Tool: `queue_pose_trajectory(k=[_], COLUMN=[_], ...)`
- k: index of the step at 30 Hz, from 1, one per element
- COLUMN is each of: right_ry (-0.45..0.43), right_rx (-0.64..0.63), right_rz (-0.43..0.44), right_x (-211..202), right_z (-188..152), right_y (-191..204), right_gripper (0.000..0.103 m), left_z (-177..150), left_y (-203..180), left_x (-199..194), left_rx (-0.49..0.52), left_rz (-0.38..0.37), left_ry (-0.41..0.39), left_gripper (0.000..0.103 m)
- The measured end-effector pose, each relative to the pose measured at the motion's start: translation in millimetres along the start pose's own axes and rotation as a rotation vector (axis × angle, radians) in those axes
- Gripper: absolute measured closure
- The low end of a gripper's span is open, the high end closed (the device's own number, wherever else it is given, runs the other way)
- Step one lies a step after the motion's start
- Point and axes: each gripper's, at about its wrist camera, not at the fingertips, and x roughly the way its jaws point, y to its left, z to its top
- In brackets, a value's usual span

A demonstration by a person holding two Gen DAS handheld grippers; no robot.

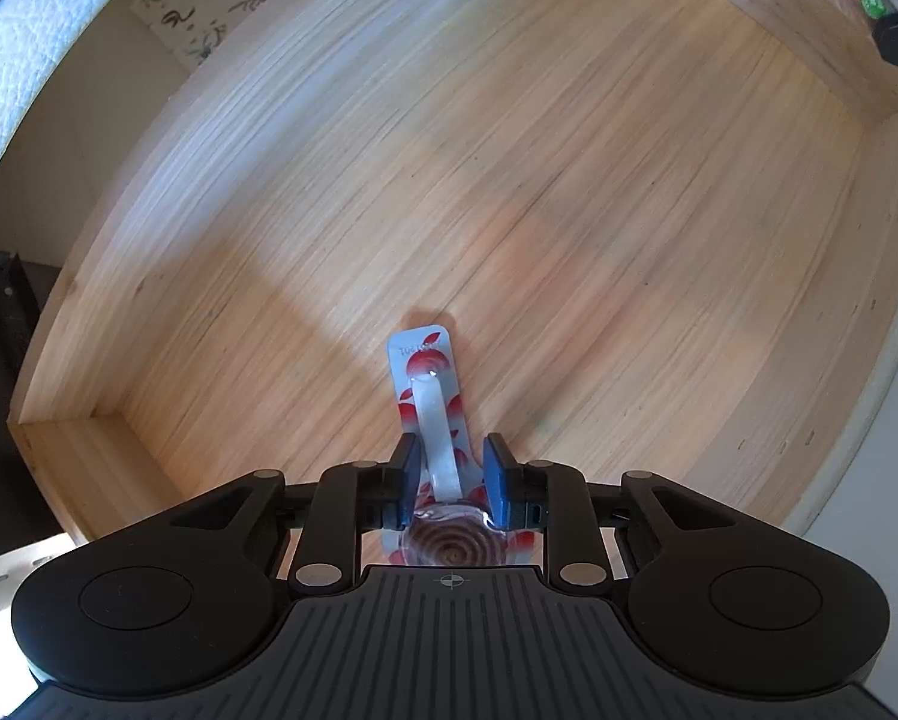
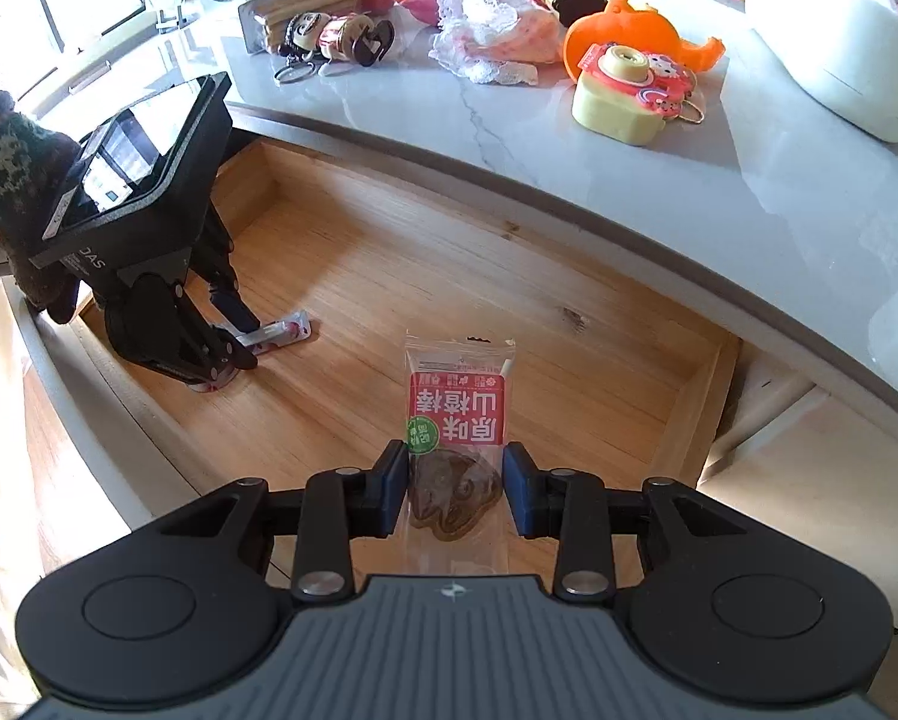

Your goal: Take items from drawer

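The wooden drawer (image 2: 389,276) stands pulled out below a marble counter. My left gripper (image 1: 451,462) points straight down at the drawer floor (image 1: 568,180), shut on a wrapped lollipop (image 1: 428,372). The lollipop has a white stick and a brown spiral head, and its far end lies at the boards. In the right wrist view the left gripper (image 2: 233,354) is low at the drawer's left end, with the lollipop (image 2: 281,330) sticking out sideways. My right gripper (image 2: 454,480) hangs above the drawer, shut on a clear snack packet (image 2: 454,414) with a red label and a brown piece inside.
The marble counter (image 2: 568,138) behind the drawer carries an orange toy (image 2: 628,30), a yellow and pink toy camera (image 2: 622,90), doll keyrings (image 2: 323,36), a lace cloth (image 2: 490,42) and a white appliance (image 2: 838,42). A person's dark knitted sleeve (image 2: 5,180) is at the left.
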Motion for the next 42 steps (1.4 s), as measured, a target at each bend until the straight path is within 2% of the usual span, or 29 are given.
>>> queue_pose_trajectory(k=[5,9,10,12,15,16,19,21,22,25,28,31,32,34,36,39,42], right_ry=[-0.016,-0.010,-0.013,-0.024,-0.014,-0.013,-0.040,-0.057,-0.063,-0.100,-0.181,-0.286,-0.317,-0.367,-0.376,-0.324,-0.242], right_rx=[-0.002,-0.022,-0.024,-0.022,0.016,0.017,-0.030,-0.013,-0.001,0.024,0.019,0.013,0.015,0.026,0.033,0.030,0.032], right_rz=[0.001,-0.037,-0.048,-0.062,-0.006,0.018,-0.024,-0.036,-0.039,-0.047,-0.064,-0.096,-0.102,-0.110,-0.116,-0.112,-0.120], right_x=[6.2,14.4,14.0,12.5,-0.8,-6.8,-25.3,-35.2,-39.8,-59.0,-92.6,-130.1,-140.5,-155.6,-157.0,-135.8,-100.8], right_z=[-0.4,-2.0,-1.6,-0.2,2.3,1.9,0.7,1.6,2.6,8.1,21.9,40.9,45.9,54.0,55.1,47.4,33.7], right_y=[3.1,6.9,7.4,10.3,14.9,19.0,32.6,33.3,32.7,32.8,32.8,30.6,29.6,27.2,25.6,24.6,19.2], right_gripper=[0.069,0.069,0.069,0.069,0.069,0.069,0.069,0.069,0.070,0.070,0.070,0.070,0.070,0.070,0.070,0.070,0.070], left_z=[-4.5,-8.4,-9.2,-9.7,-13.7,-15.9,-27.7,-39.9,-43.6,-56.4,-68.8,-59.8,-56.4,-48.1,-39.4,-37.6,-22.3], left_y=[16.0,26.5,24.1,13.4,1.7,0.4,-6.0,-13.0,-16.1,-20.3,-17.8,-11.9,-13.6,-7.8,-8.4,-4.8,-13.9], left_x=[1.7,1.2,0.6,-2.9,-19.6,-28.8,-62.9,-90.8,-108.0,-169.8,-241.6,-295.0,-300.0,-303.7,-286.7,-239.2,-188.6], left_rx=[-0.085,-0.126,-0.114,-0.048,0.014,0.010,0.001,-0.004,-0.007,-0.012,-0.033,-0.049,-0.056,-0.088,-0.110,-0.122,-0.097], left_rz=[-0.074,-0.110,-0.103,-0.043,-0.015,-0.019,-0.017,-0.016,-0.017,-0.014,0.050,0.116,0.134,0.131,0.077,-0.019,-0.048], left_ry=[-0.003,-0.021,-0.017,-0.005,-0.033,-0.054,-0.133,-0.194,-0.232,-0.365,-0.529,-0.641,-0.665,-0.683,-0.646,-0.562,-0.533], left_gripper=[0.080,0.085,0.089,0.091,0.091,0.091,0.091,0.091,0.098,0.098,0.098,0.097,0.097,0.096,0.096,0.095,0.091])
